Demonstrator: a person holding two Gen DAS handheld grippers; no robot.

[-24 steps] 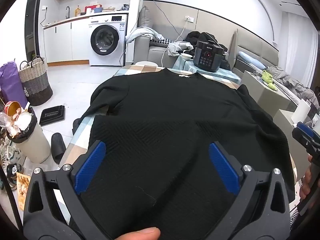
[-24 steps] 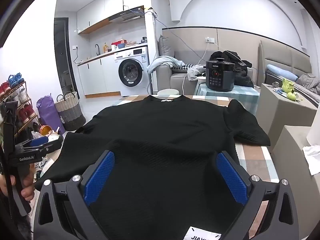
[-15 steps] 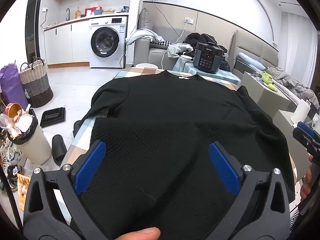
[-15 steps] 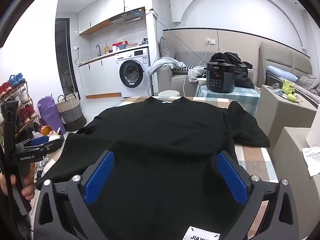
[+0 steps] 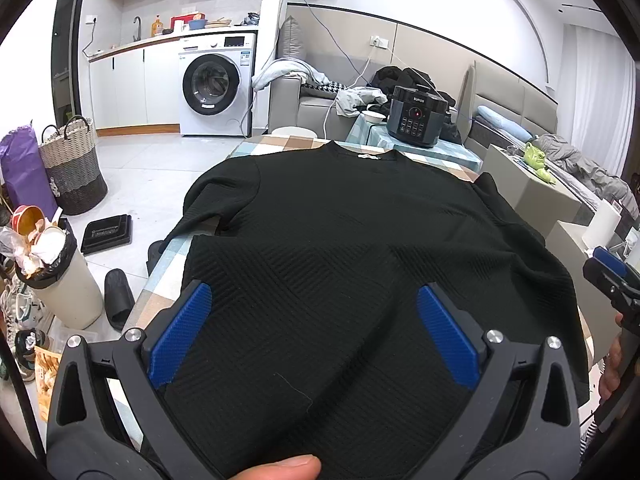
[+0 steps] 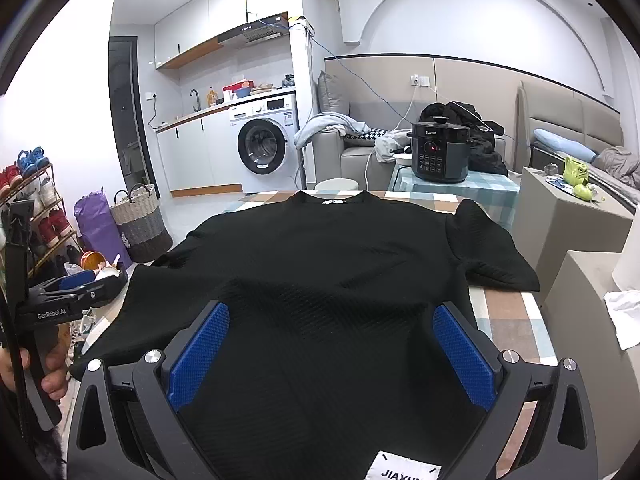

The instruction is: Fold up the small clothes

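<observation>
A black knit short-sleeved top (image 5: 340, 240) lies spread flat on a checked table (image 5: 280, 144), neck at the far end. Its left sleeve (image 5: 216, 196) hangs toward the table's left edge, and its right sleeve (image 6: 488, 252) lies flat. My left gripper (image 5: 312, 292) hovers open over the near left part of the top. My right gripper (image 6: 331, 310) hovers open over the near right part, above a white label (image 6: 404, 470) at the hem. Neither pair of blue pads pinches any cloth. Each gripper shows at the edge of the other's view, held in a hand.
A black pressure cooker (image 6: 440, 156) stands on a small table behind the top. Grey boxes (image 6: 568, 216) stand to the right. On the floor at the left are a full bin (image 5: 52, 280), a woven basket (image 5: 72, 168) and slippers (image 5: 118, 300). A washing machine (image 5: 214, 88) is at the back.
</observation>
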